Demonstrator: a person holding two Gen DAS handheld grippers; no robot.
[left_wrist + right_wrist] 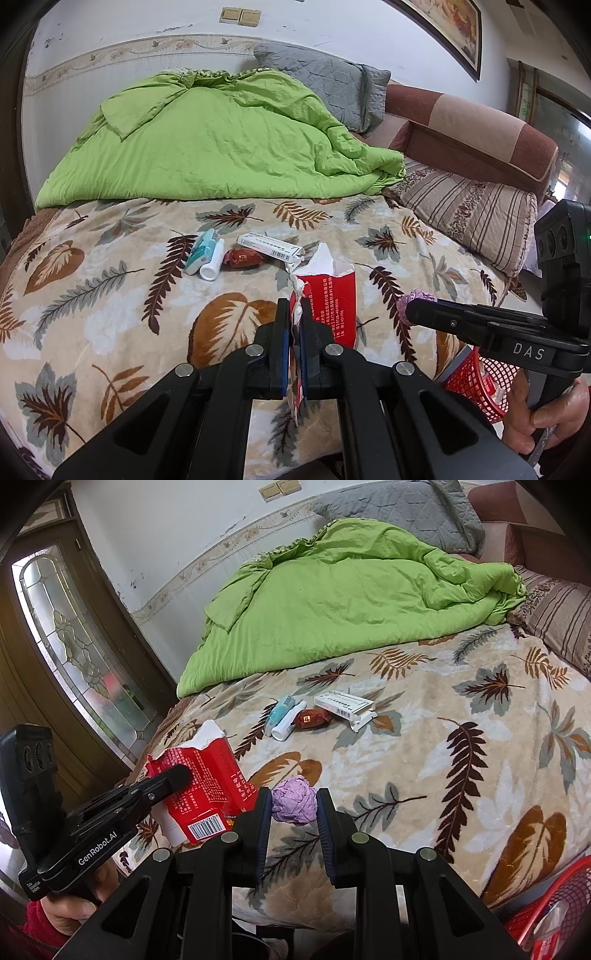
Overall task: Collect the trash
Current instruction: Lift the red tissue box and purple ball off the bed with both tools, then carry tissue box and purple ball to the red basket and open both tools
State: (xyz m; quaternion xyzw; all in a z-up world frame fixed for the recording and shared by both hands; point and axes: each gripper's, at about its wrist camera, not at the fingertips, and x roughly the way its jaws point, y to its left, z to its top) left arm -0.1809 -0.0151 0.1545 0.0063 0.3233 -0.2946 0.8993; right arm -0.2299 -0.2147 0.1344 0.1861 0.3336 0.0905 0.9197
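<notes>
My left gripper (294,314) is shut on a torn red carton (328,299) and holds it above the leaf-patterned bed; the carton also shows in the right wrist view (207,786). My right gripper (294,805) is shut on a crumpled purple paper ball (294,800), seen in the left wrist view (415,297) too. On the blanket lie a teal packet (199,254), a white tube (213,264), a dark red wrapper (243,257) and an opened white box (271,246).
A red mesh basket (476,384) stands on the floor at the bed's near right corner, also at the right wrist view's lower right (557,904). A green quilt (214,147), grey pillow (325,85) and striped pillow (469,210) lie behind. A glass door (74,642) is left.
</notes>
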